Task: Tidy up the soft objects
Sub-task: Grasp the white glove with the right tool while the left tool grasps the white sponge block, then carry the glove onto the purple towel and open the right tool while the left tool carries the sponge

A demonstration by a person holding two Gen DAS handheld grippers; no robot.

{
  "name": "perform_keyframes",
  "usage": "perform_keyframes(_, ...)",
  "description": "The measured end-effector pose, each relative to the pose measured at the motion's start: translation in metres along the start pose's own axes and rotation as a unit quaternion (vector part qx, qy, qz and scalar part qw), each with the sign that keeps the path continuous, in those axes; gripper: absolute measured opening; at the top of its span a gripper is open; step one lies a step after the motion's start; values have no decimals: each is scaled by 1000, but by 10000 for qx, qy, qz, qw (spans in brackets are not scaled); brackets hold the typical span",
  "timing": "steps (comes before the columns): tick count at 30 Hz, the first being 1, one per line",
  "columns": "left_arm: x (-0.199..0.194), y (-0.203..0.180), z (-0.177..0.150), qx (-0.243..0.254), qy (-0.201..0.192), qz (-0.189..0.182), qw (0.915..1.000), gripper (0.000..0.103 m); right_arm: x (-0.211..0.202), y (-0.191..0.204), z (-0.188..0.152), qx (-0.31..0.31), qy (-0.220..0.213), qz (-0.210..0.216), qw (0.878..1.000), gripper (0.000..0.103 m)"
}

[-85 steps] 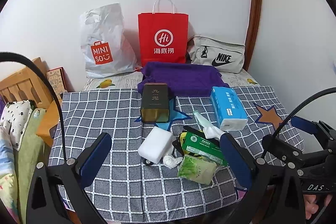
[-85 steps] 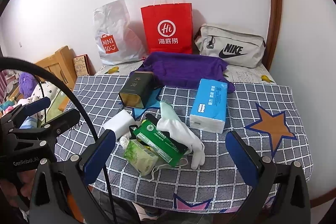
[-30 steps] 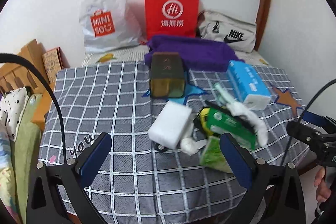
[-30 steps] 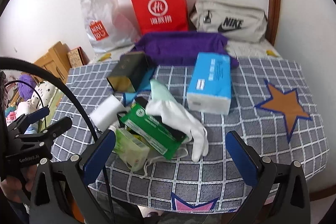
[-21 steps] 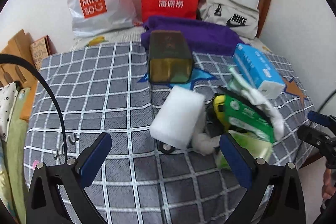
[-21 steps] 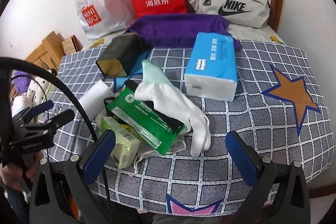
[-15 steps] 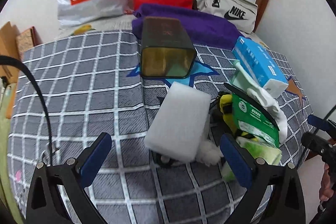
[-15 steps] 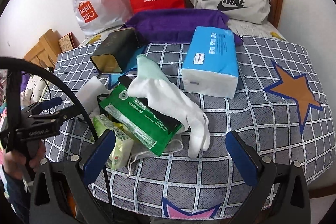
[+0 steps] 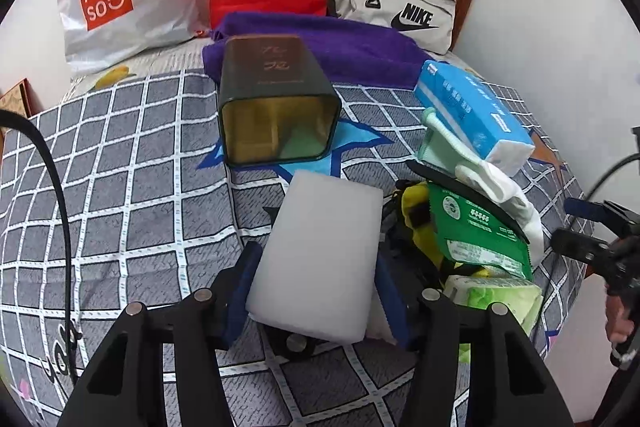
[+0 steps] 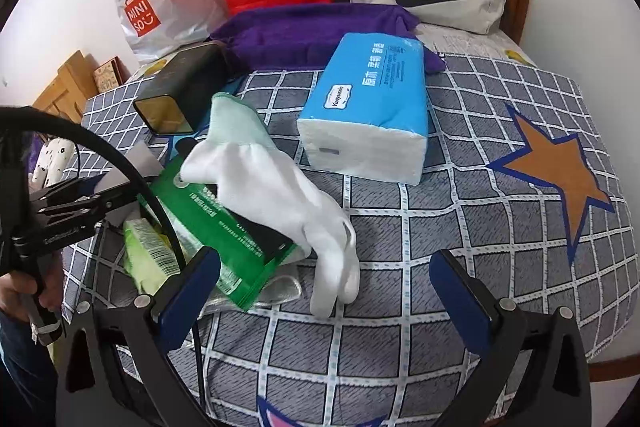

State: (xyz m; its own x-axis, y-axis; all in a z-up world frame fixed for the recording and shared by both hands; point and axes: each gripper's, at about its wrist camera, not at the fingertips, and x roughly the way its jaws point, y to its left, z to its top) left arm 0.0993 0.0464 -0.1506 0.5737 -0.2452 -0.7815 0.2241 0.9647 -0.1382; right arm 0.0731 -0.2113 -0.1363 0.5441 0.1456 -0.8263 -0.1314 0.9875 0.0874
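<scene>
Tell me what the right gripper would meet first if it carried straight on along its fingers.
Probably the white glove: the open right gripper points down at its fingertips, which lie between the jaws. Depth is uncertain; the checked cloth lies just beneath.

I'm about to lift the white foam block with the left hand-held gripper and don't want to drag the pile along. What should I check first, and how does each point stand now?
1. White rectangular foam block sits between the left hand-held gripper pads, whose jaws have just been closing: ok.
2. Pads pressing firmly on it: cannot tell.
3. Block free of the green plastic packet beside it: cannot tell, their edges are close.
4. Small black item under the block's near edge won't snag: cannot tell.
5. Right hand-held gripper empty, open, above the white fabric glove: ok.
6. Dark open metal tin clear of the block: ok.
</scene>
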Motion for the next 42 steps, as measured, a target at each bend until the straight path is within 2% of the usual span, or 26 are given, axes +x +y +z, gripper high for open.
perform_keyframes(6, -12, 8, 4, -65, -133, 28, 9999, 54, 9, -4, 5, 71, -65, 157, 9998, 102)
perform_keyframes(9, -9, 10, 5, -103, -108, 41, 9999, 54, 14, -2, 15, 168, -131, 539, 9983, 98)
perform_keyframes(13, -3, 10, 4, -174, -50, -34, 9998, 54, 23, 6, 28, 214, -181, 813, 9963, 96)
perform_keyframes(16, 2, 11, 1, -241, 11, -65, 9997, 54, 34, 11, 35, 197, -152, 976, 9949, 86)
perform_keyframes(18, 4, 12, 0, -263, 43, -84, 9996, 54, 45, 14, 38, 164, -44, 985, 9950, 72)
perform_keyframes(20, 5, 13, -1, -296, 57, -94, 9995, 54, 54, 13, 38, 217, -34, 1089, 9938, 63)
perform_keyframes(22, 6, 13, -2, -307, 60, -107, 9995, 54, 54, 8, 37, 390, -160, 1187, 9920, 47)
perform_keyframes(23, 6, 13, -2, -307, 69, -104, 9994, 54, 54, 7, 37, 462, -173, 1239, 9911, 34)
perform_keyframes(25, 6, 12, -1, -304, 62, -105, 9995, 54, 54, 4, 35, 524, -215, 1304, 9898, 31)
perform_keyframes(26, 6, 12, 0, -294, 60, -104, 9995, 54, 53, 3, 34, 545, -267, 1309, 9895, 23)
perform_keyframes(27, 6, 12, 0, -290, 55, -98, 9995, 54, 51, 3, 33, 562, -311, 1313, 9893, 21)
perform_keyframes(30, 5, 12, 0, -301, 38, -71, 9995, 54, 46, -1, 30, 556, -339, 1373, 9884, 16)
perform_keyframes(42, -18, 19, 10, -417, -166, 94, 9989, 54, -3, -4, 34, 224, -735, 1286, 9887, 15)
